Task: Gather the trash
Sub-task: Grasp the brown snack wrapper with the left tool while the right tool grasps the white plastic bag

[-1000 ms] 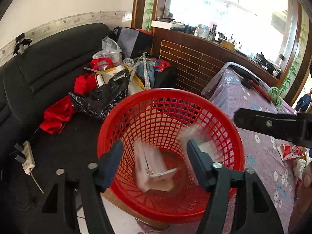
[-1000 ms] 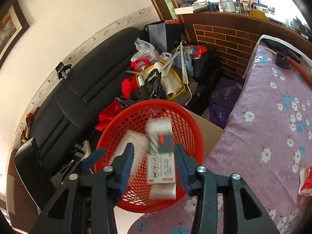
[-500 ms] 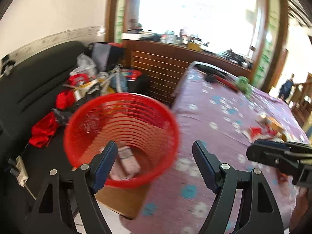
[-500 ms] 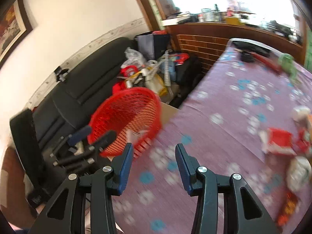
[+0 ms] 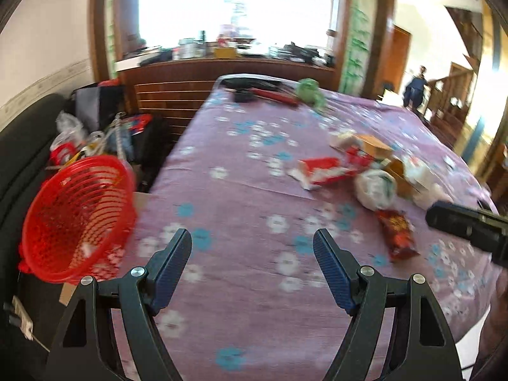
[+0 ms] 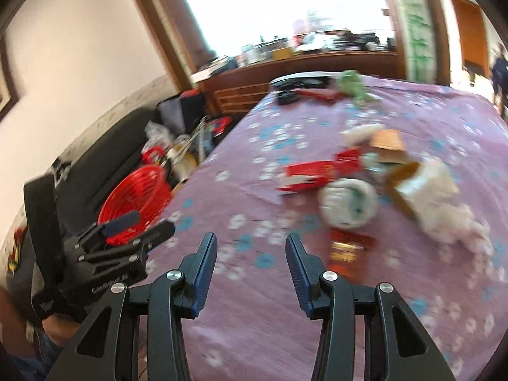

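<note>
1. Purple flowered tablecloth (image 5: pixel 241 197) is filling most of both views, with a bright window behind and a cluttered black sofa (image 6: pixel 104 158) off to the left. Everything's a bit motion-blurred, so I'm not calling fine details.
2. I'm holding both tools over bare cloth with nothing in them: left gripper (image 5: pixel 252 254) is spread wide, right gripper (image 6: pixel 250 255) is parted too, a little narrower.
3. Red basket (image 5: pixel 76 219) is sitting at the table's left edge, tilted toward me, with what looks like paper scraps inside.
4. Trash pile (image 6: pixel 374 177) is lying mid-table to the right, well apart from the basket: red carton (image 6: pixel 308 174), white bag wad (image 6: pixel 347 206), brown box (image 6: pixel 389 146), white tissue (image 6: pixel 457 228), plus a red snack wrapper (image 6: pixel 347 249) nearest my right fingers.
5. I'm guessing it's all light and crushable. The wrapper looks slick and flat, so I'd be pinching a crinkled end rather than the middle. The carton looks stiff enough to grab across its narrow side; the bag and tissue should bunch anywhere.
</note>
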A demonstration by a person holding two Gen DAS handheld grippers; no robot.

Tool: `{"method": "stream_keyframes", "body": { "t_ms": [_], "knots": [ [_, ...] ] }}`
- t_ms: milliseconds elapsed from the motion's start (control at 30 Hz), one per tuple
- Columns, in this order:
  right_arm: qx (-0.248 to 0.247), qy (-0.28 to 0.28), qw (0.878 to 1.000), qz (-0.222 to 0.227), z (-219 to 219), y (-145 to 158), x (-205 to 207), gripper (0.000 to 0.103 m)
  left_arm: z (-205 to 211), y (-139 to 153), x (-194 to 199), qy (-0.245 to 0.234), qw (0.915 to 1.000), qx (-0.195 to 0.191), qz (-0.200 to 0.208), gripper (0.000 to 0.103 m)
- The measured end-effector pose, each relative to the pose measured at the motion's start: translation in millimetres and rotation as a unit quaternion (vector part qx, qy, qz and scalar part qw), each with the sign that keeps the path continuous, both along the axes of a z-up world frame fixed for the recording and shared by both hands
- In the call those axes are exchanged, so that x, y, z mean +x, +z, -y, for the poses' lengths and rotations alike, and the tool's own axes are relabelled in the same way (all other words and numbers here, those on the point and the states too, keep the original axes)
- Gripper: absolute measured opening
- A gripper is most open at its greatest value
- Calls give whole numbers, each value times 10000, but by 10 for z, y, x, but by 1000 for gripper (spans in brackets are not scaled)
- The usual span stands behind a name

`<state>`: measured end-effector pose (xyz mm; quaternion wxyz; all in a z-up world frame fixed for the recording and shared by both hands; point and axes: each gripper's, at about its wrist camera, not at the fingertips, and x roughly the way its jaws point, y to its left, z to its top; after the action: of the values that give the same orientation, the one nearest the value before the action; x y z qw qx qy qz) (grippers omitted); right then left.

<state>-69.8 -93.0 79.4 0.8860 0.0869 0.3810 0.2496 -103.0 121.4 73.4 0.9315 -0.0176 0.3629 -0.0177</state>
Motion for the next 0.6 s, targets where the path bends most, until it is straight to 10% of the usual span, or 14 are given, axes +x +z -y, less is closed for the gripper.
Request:
{"method": "stream_keyframes", "body": {
  "t_ms": [600],
  "knots": [
    [178, -1483, 9875, -497, 1827, -200, 510, 50, 1481, -347, 404, -1144, 9903, 172, -765, 83]
  ]
}}
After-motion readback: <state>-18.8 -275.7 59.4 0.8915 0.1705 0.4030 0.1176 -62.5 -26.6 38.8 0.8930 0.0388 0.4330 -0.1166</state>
